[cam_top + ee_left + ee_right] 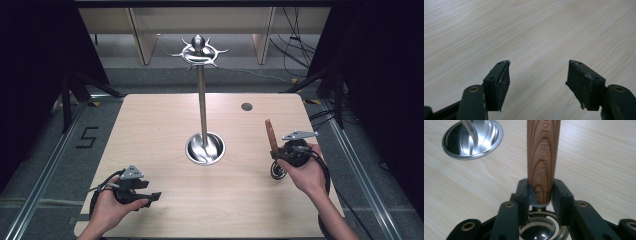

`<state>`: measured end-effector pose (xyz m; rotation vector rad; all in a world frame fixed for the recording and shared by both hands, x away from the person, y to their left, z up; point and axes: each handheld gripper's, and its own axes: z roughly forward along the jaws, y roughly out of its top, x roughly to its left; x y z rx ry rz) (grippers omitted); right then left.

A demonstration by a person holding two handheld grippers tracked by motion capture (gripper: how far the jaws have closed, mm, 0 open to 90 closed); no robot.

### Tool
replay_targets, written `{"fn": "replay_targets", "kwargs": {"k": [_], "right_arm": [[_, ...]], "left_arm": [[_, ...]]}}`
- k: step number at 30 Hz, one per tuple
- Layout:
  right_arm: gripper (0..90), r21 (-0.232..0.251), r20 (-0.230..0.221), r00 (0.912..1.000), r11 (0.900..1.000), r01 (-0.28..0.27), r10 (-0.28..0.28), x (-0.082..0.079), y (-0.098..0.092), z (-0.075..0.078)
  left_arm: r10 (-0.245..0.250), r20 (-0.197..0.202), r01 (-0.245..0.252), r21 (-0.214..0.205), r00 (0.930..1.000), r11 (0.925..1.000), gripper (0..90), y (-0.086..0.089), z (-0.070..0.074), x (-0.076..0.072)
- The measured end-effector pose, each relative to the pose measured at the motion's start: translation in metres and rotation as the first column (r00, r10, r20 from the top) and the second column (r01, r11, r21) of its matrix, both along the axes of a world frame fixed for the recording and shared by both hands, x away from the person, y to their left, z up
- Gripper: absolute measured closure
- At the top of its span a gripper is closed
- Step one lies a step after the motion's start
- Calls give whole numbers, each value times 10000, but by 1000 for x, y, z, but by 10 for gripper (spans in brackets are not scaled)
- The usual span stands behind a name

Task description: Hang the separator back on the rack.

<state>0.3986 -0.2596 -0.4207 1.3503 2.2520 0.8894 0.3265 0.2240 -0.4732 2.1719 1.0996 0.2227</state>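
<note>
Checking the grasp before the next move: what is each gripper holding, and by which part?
The right gripper clamps a wooden-handled kitchen tool at the handle's lower end, near the metal head. The left gripper is open, holding nothing.

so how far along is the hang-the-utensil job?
Done: the right hand-held gripper is shut on the wood-handled utensil, lifted with its handle up. In hand: carrying it, by the look of it toward the metal rack mid-table. Left: hooking it on the top ring of hooks, which looks bare. The left hand-held gripper is open over bare table.
</note>
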Motion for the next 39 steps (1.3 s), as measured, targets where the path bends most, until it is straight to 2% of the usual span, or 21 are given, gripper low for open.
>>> {"fn": "replay_targets", "kwargs": {"k": [3,4,5,6,8,13,14,16,17,20,21,23,24,25,26,29,31,33,37,38,39], "right_arm": [[699,-24,300,9995,10000,-57,58,-1,1,1],[699,307,25,10000,9995,27,-28,-3,3,4],[699,147,436,9990,9998,-130,123,-3,2,3],[699,327,260,9997,9995,24,-32,-4,4,6],[699,354,282,9996,9994,-28,18,-6,5,9],[699,166,952,9942,9985,-519,501,-4,6,13],[699,441,570,9982,9988,-194,169,-7,10,15],[699,228,1230,9912,9984,-525,493,-4,8,15],[699,255,1106,9927,9983,-518,487,-4,8,17],[699,305,1144,9923,9982,-509,471,-5,10,20],[699,188,1376,9887,9978,-631,599,-4,10,21],[699,353,1432,9886,9980,-526,470,-6,12,22],[699,251,1644,9844,9974,-678,628,-5,12,23],[699,589,1360,9900,9973,-447,363,-8,15,25],[699,445,1724,9839,9974,-562,478,-6,15,24],[699,464,1446,9881,9972,-590,517,-8,17,30],[699,317,1790,9812,9964,-787,718,-6,17,30],[699,465,1878,9803,9964,-705,606,-7,19,30],[699,540,1592,9858,9966,-625,532,-8,21,35],[699,381,1853,9797,9957,-849,764,-6,19,34],[699,460,1798,9812,9957,-800,705,-7,21,36]], "left_arm": [[9,43,-9,-97,10000,10000,342,0,0,-1],[-34,18,35,-118,10000,9999,342,0,0,-1],[-15,24,16,-126,10000,9999,342,0,0,-1],[-14,27,14,-129,10000,9999,342,0,0,-1],[-19,23,20,-125,10000,9999,342,0,0,-1],[-7,76,7,-22,10000,10000,342,0,1,0],[-5,77,5,-26,10000,10000,342,1,1,0],[-17,49,17,-103,10000,9999,342,0,1,-1],[-2,65,2,-87,10000,10000,342,0,1,-1],[-4,83,4,-26,10000,10000,342,1,1,0],[13,80,-13,-62,10000,10000,342,0,1,0],[-16,58,17,-106,10000,9999,342,0,1,-1],[-31,26,32,-89,10000,10000,342,1,1,-1],[-23,21,23,-70,10000,10000,342,1,1,-1],[-22,26,22,-74,10000,10000,342,1,1,-1],[-25,27,25,-80,10000,10000,342,1,1,-1],[-26,29,26,-93,10000,10000,342,1,1,-1],[-2,74,3,-130,10000,9999,342,1,1,-1],[-19,52,20,-100,10000,9999,342,1,2,-1],[7,91,-6,-131,10000,9999,342,1,1,-1],[1,85,0,-128,10000,9999,342,1,1,-1]]}}
